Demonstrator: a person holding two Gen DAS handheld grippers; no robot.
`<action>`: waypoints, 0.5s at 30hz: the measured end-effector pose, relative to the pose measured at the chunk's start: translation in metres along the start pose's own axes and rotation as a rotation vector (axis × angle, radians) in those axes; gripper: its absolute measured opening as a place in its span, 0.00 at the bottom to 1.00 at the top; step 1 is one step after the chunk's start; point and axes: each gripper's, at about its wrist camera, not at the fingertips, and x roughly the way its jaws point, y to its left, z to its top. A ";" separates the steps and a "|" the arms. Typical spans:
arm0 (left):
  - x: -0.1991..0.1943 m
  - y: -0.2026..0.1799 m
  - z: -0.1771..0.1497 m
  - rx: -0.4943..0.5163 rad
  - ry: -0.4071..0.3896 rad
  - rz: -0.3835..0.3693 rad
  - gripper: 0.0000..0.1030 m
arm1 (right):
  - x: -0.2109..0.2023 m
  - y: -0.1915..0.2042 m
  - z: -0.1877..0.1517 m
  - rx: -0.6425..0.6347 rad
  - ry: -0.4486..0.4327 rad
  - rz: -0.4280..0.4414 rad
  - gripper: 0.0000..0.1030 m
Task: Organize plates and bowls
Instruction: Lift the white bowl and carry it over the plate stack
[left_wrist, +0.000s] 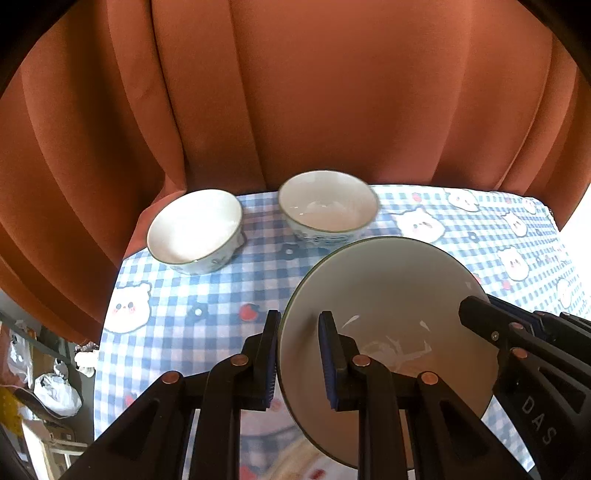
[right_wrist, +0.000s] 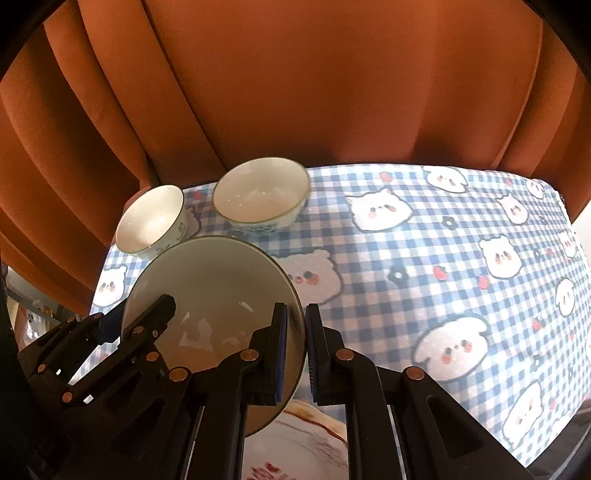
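Starting furthest left, ahead of the tools, 2 empty bowls are seen on the checked tablecloth in front of an orange curtain: the left bowl near the cloth's far left corner, the right bowl just beside it and apart from it. Nearer in, a plate is held tilted above the cloth by both tools at once. Its left rim is straddled by the left gripper, one finger outside and one over the plate's face; contact is suggested on the inner pad, though a narrow gap seems to remain at the outer one. Its right rim is pinched by the right gripper, the jaws drawn in close on the edge. The step in hand is judged to be the carrying of this plate toward its stacking place. Under the plate's near edge, a second plate with reddish marks is partly shown in the right wrist view, so a lowering onto it may be called for, with the tilt levelled and both grips released together. That lower plate is only glimpsed in the left wrist view, where floor clutter past the table's left edge is shown instead; the broad free stretch of cloth to the right is laid out only in the right wrist view.
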 end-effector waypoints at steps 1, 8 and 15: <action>-0.004 -0.007 -0.003 -0.004 -0.004 0.009 0.18 | -0.004 -0.006 -0.003 -0.001 -0.003 0.006 0.12; -0.026 -0.054 -0.020 -0.020 0.003 0.042 0.18 | -0.027 -0.049 -0.024 -0.019 -0.001 0.049 0.13; -0.037 -0.107 -0.034 -0.018 0.006 0.042 0.18 | -0.045 -0.104 -0.040 -0.029 0.012 0.061 0.13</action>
